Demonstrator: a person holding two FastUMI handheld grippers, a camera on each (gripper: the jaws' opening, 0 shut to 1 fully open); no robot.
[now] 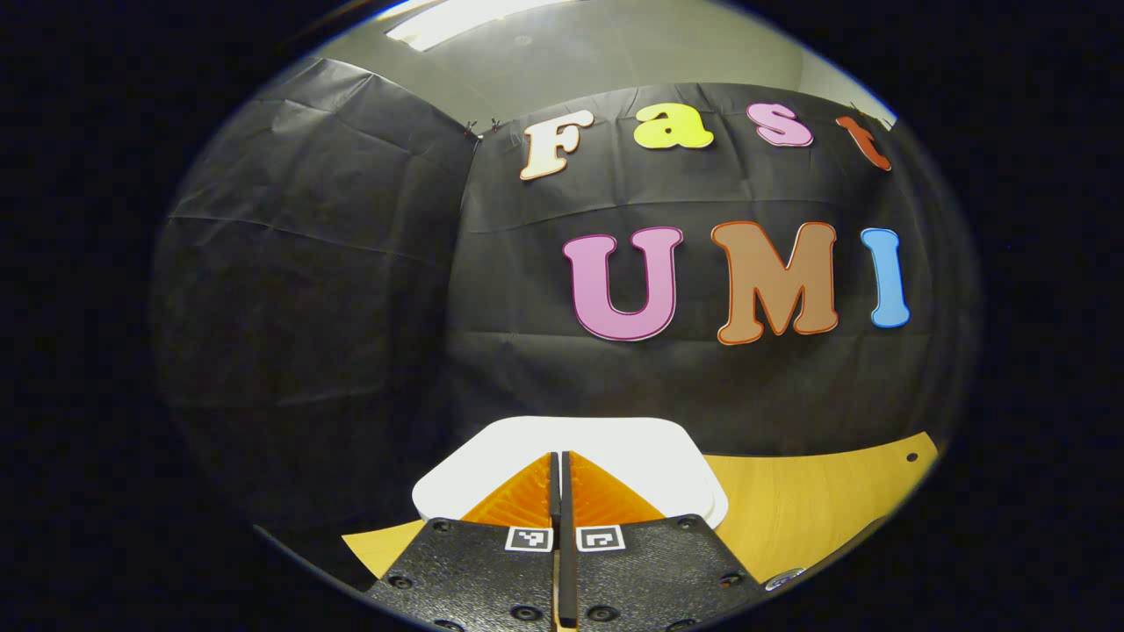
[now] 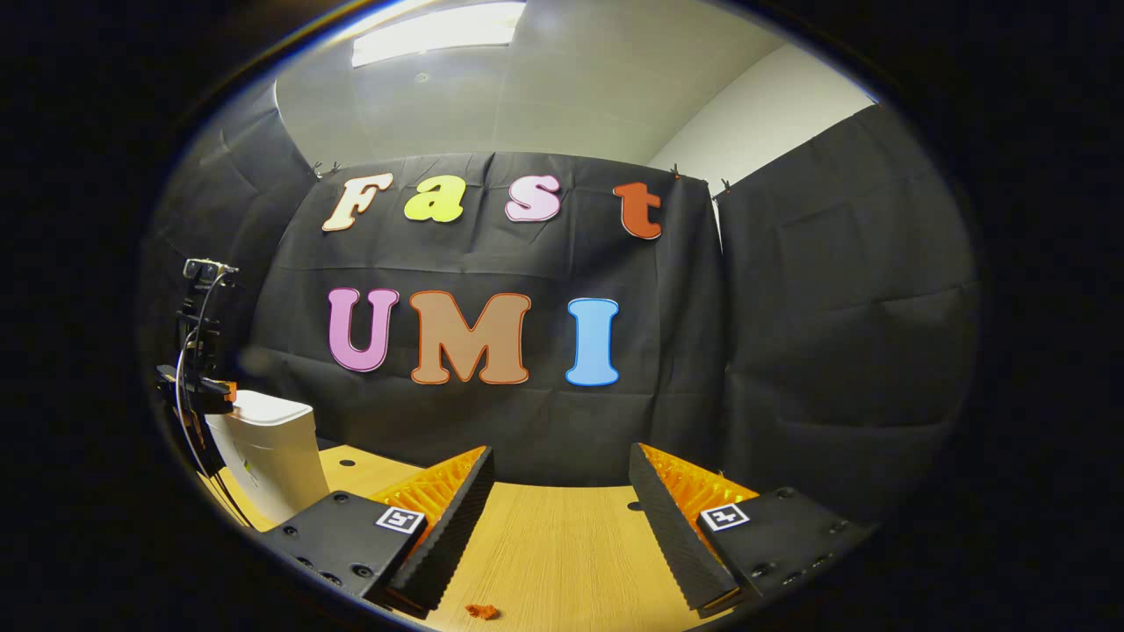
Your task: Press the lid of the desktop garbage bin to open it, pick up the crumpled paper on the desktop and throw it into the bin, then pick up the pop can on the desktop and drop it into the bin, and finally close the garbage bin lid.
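Observation:
The white garbage bin lid (image 1: pixel 632 448) lies shut directly under my left gripper (image 1: pixel 559 458). Its two fingers are pressed together with nothing between them, tips over the middle of the lid. In the right gripper view the bin (image 2: pixel 272 461) stands at the far left on the wooden table (image 2: pixel 562 544). There the left gripper (image 2: pixel 200 391), cables trailing from it, hovers at the lid's near edge. My right gripper (image 2: pixel 562 452) is open above bare table, well right of the bin, with nothing between its fingers.
A small orange scrap (image 2: pixel 481 611) lies on the table near the right gripper's fingers. A small round metallic thing (image 1: pixel 784 578) peeks in at the table's lower right edge. Black cloth walls close off the back and sides.

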